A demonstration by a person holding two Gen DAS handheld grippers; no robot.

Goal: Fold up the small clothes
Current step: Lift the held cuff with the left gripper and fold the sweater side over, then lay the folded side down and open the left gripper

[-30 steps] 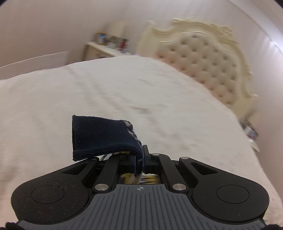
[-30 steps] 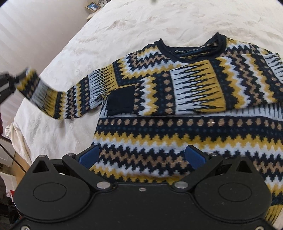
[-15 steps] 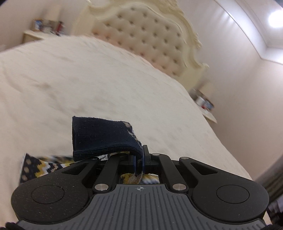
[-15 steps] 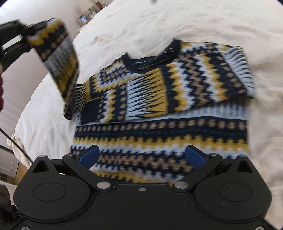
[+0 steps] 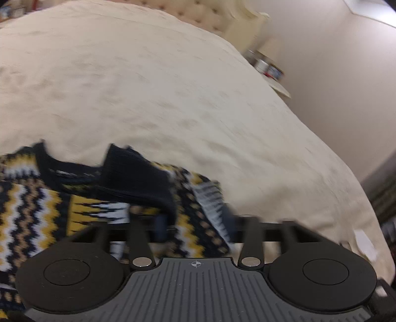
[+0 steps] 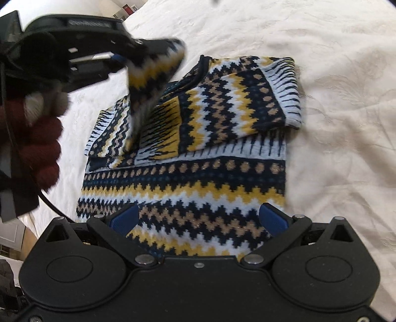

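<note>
A knitted sweater (image 6: 198, 173) in navy, yellow, white and tan zigzags lies flat on the bed, its right sleeve folded across the chest. My left gripper (image 6: 138, 49) hangs above the sweater's left shoulder. Its jaws are opening, and the other sleeve (image 6: 153, 74) still droops from between them onto the body. In the left wrist view that sleeve's navy cuff (image 5: 138, 178) sits loosely between the parted fingers of the left gripper (image 5: 195, 223), all of it blurred. My right gripper (image 6: 198, 218) stands open over the sweater's hem with nothing between its blue pads (image 6: 123, 218).
The cream bedspread (image 6: 321, 62) spreads out around the sweater on every side. A tufted headboard (image 5: 217, 19) and a nightstand with small items (image 5: 272, 71) stand beyond the bed. A hand in a dark red glove (image 6: 37, 143) holds the left gripper.
The left gripper swung the sleeve from out at the side, up and over onto the sweater's chest, tipping downward, and its jaws parted. The right gripper shifted sideways along the hem, staying open.
</note>
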